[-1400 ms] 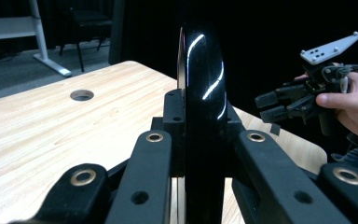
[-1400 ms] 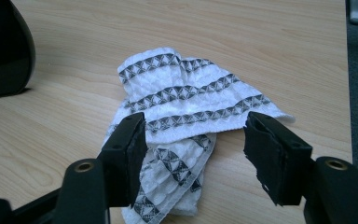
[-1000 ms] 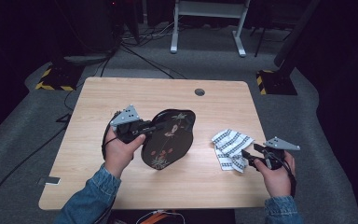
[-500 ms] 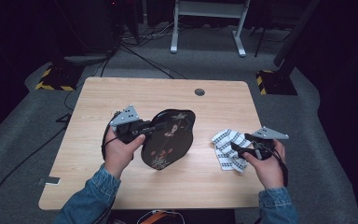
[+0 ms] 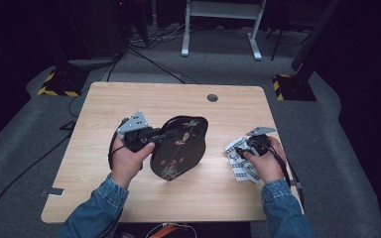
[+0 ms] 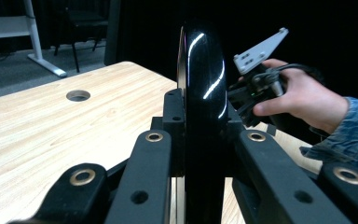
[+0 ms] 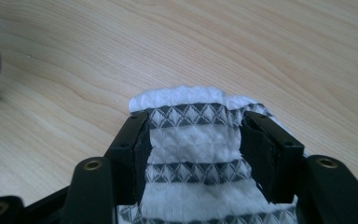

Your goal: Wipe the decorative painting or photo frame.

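Black lacquered tray [image 5: 178, 148] stands on edge mid-table, clamped in the left gripper [image 5: 151, 138], while right of the tray the right gripper [image 7: 196, 140], jaws just closing, straddles the patterned cloth [image 5: 240, 159] — next, pinch, lift, wipe, I'd say.

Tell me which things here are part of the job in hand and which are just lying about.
In the job:
- black plate with flower pattern, held on edge, clamped in the left gripper
- white patterned cloth, lying between the right gripper jaws, which have just been closing

Lying about:
- cable hole in the wooden table
- white desk frame on the floor behind
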`<state>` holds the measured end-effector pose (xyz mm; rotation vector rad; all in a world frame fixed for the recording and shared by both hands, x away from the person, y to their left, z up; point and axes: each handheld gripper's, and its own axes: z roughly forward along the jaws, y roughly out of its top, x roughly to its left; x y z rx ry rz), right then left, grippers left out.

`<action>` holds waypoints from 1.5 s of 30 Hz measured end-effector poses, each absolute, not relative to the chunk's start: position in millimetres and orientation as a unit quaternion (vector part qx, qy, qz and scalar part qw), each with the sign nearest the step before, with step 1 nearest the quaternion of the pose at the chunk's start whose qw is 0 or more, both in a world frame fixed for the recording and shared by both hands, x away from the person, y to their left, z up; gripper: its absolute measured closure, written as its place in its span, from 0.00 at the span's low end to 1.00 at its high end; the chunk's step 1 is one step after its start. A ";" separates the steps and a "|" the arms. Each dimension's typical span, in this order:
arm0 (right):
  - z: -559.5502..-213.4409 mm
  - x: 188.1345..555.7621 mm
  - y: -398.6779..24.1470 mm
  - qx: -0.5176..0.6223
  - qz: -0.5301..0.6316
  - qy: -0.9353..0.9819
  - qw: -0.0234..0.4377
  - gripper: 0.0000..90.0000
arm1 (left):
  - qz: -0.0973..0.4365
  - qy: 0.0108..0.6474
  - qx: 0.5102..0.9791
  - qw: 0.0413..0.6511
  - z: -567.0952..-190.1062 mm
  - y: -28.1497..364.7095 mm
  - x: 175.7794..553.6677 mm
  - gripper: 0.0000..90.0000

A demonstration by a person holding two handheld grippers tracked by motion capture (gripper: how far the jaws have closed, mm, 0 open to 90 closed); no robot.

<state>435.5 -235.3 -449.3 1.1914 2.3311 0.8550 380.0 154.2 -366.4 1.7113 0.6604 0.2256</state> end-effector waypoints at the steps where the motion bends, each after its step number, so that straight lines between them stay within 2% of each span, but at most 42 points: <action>1: -452.7 438.8 -232.6 0.422 0.304 0.833 0.189 0.48 | 0.097 0.285 0.739 0.603 -366.4 154.2 379.9 0.89; 8: -470.5 453.1 -220.0 0.436 0.279 0.839 0.166 0.47 | 0.097 0.286 0.738 0.604 -367.0 155.2 379.8 0.89; 12: -477.2 457.0 -213.9 0.430 0.262 0.847 0.172 0.50 | 0.097 0.286 0.737 0.604 -367.1 155.1 379.6 0.89; 14: -478.4 457.7 -211.7 0.421 0.246 0.854 0.182 0.56 | 0.098 0.286 0.738 0.604 -367.1 155.3 379.7 0.89; 18: -477.5 457.7 -211.1 0.426 0.230 0.852 0.201 0.82 | 0.098 0.286 0.737 0.605 -367.4 155.1 379.5 0.89; 22: -477.0 455.6 -213.9 0.437 0.240 0.842 0.205 0.89 | 0.098 0.286 0.737 0.604 -367.3 155.2 379.3 0.89; 26: -472.1 451.7 -215.5 0.442 0.256 0.836 0.203 0.90 | 0.098 0.285 0.737 0.604 -367.3 155.3 379.5 0.89; 31: -449.5 438.6 -217.1 0.431 0.299 0.825 0.207 0.90 | 0.098 0.285 0.738 0.603 -367.0 155.2 379.5 0.89; 34: -420.7 422.7 -213.0 0.411 0.338 0.818 0.218 0.91 | 0.099 0.285 0.740 0.601 -366.5 155.3 379.4 0.89; 45: -368.1 394.1 -187.7 0.354 0.415 0.809 0.218 0.91 | 0.099 0.286 0.740 0.601 -366.7 155.5 378.7 0.89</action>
